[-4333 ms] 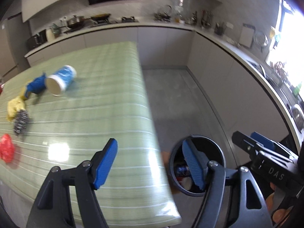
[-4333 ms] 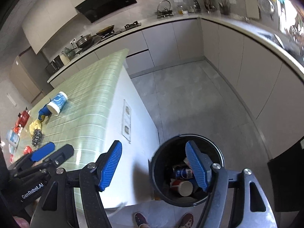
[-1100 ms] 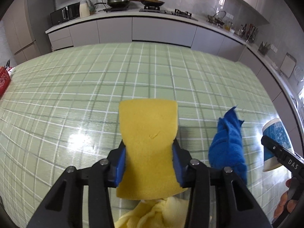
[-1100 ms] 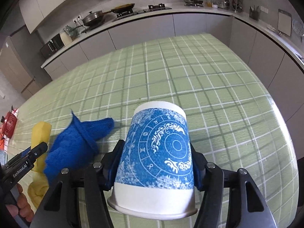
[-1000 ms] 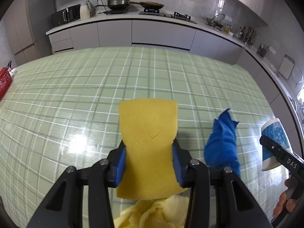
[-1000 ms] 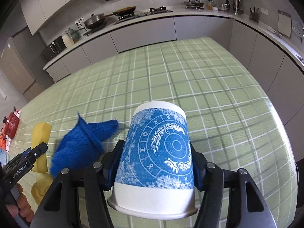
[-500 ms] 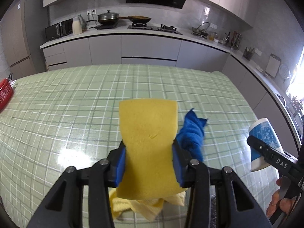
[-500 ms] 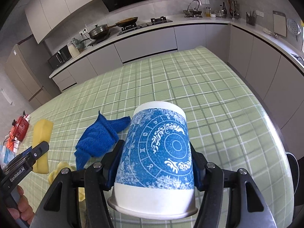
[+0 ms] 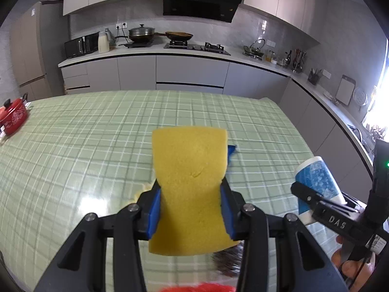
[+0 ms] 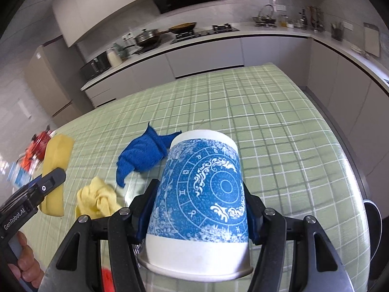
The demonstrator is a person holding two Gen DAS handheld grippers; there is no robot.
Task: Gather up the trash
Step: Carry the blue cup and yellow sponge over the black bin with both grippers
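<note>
Right wrist view: the green checked table point(image 10: 267, 112) fills the frame, the kitchen counter point(image 10: 243, 30) running behind it at twelve o'clock. Dead centre, the right gripper point(image 10: 200, 204) has its blue pads pinched on the sides of the blue-and-white paper cup point(image 10: 201, 194), which sits tilted, rim toward the camera, clear of the cloth. At ten o'clock from the cup lies a blue cloth point(image 10: 143, 153), loose on the table; at eight o'clock, a crumpled yellow rag point(image 10: 97, 199), also lying free. Far over at nine o'clock, the left gripper point(image 10: 46, 189) shows from the side with its yellow load.

In the left wrist view, that left gripper point(image 9: 192, 206) is squeezing a yellow sponge point(image 9: 189, 185) between its pads, the foam bowed at the waist. A red pot point(image 9: 12, 116) sits at nine o'clock on the table edge.

Both hands loaded, so the carry to a bin looks like the job now. The thing to get right: hold both squeezes steady, keep the cup from slipping along its taper, and travel high enough that neither load drags the cloths along.
</note>
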